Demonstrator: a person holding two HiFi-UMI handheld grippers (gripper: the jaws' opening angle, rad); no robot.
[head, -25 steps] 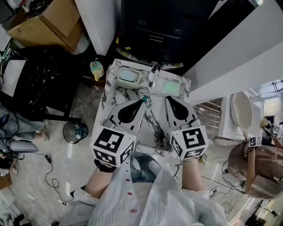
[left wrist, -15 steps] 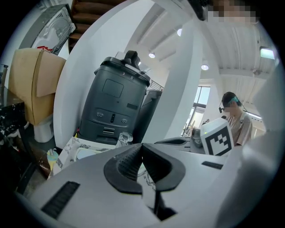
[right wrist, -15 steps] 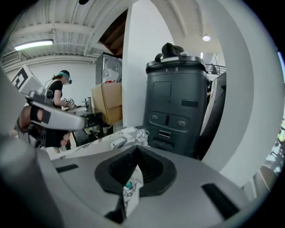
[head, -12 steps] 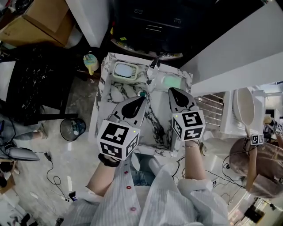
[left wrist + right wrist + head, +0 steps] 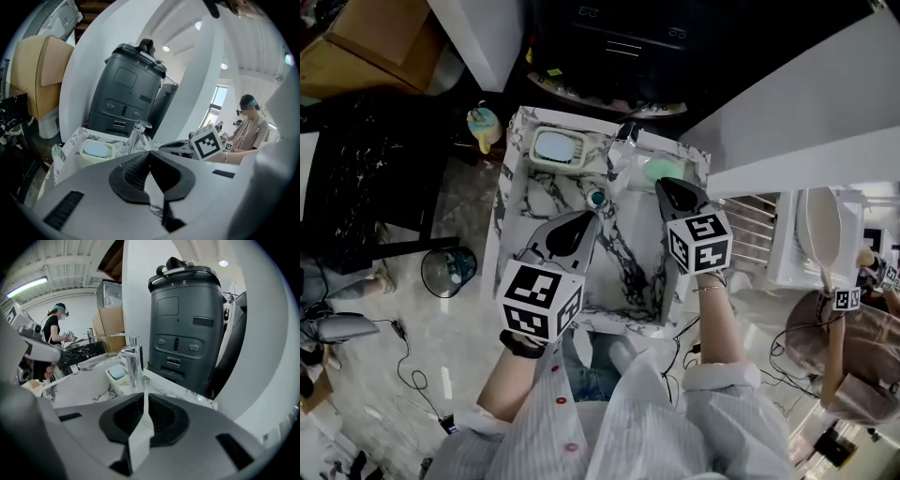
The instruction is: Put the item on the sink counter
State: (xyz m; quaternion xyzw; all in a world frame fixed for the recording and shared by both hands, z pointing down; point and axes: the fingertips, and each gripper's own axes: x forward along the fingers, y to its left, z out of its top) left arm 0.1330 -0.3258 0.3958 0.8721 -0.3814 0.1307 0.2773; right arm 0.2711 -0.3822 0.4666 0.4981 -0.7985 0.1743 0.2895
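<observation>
Above the white, grey-veined marble sink counter (image 5: 511, 202), the left gripper (image 5: 592, 217) and right gripper (image 5: 662, 184) each hold their black jaws together on nothing, while the pale green flat item (image 5: 659, 169) lies at the counter's back right corner beside the chrome faucet (image 5: 623, 141).

The sink tabletop (image 5: 512, 192) is white marble with dark veins, its basin (image 5: 617, 255) sunk in the middle. At the back left corner sits a cream soap dish (image 5: 534, 156) — rounded, rectangular, flat on the stone, with a pale blue bar (image 5: 556, 147) lying in it. At the back right, past the tap (image 5: 623, 142), a pale green pad (image 5: 656, 170) lies flat — partly hidden.
</observation>
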